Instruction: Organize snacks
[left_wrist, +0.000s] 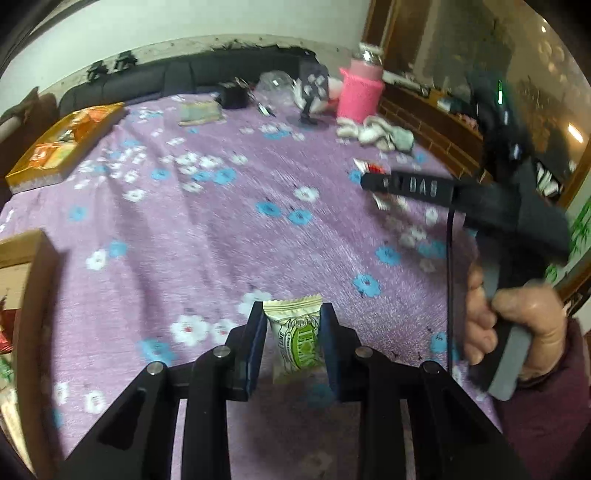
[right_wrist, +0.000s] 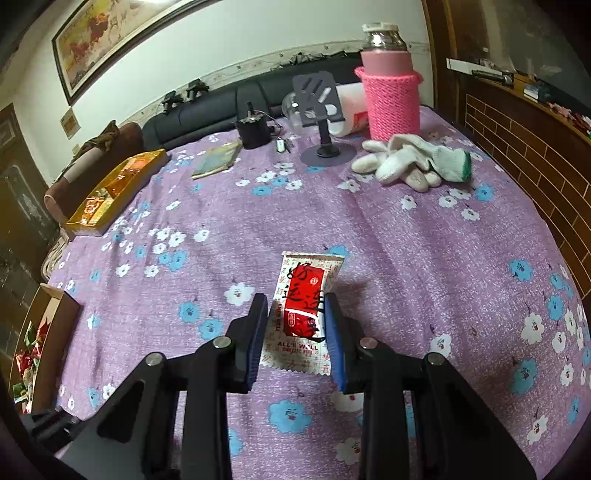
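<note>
My left gripper (left_wrist: 293, 312) is shut on a cream and green snack packet (left_wrist: 297, 339), held above the purple flowered tablecloth (left_wrist: 221, 236). My right gripper (right_wrist: 297, 304) is shut on a white and red snack packet (right_wrist: 303, 310), close over the cloth (right_wrist: 406, 258). In the left wrist view the right gripper (left_wrist: 373, 184) shows at the right, blurred, with a red and white packet (left_wrist: 373, 170) at its tip and a hand on its handle. A cardboard box (right_wrist: 55, 317) with several snack packets stands at the left edge; its corner also shows in the left wrist view (left_wrist: 33, 254).
A golden box (right_wrist: 118, 188) with orange packets lies at the far left. At the back stand a pink-sleeved bottle (right_wrist: 389, 92), a phone stand (right_wrist: 325, 122), a black cup (right_wrist: 253, 131), a booklet (right_wrist: 218, 160) and white gloves (right_wrist: 410, 162). A dark sofa (right_wrist: 221, 107) runs behind the table.
</note>
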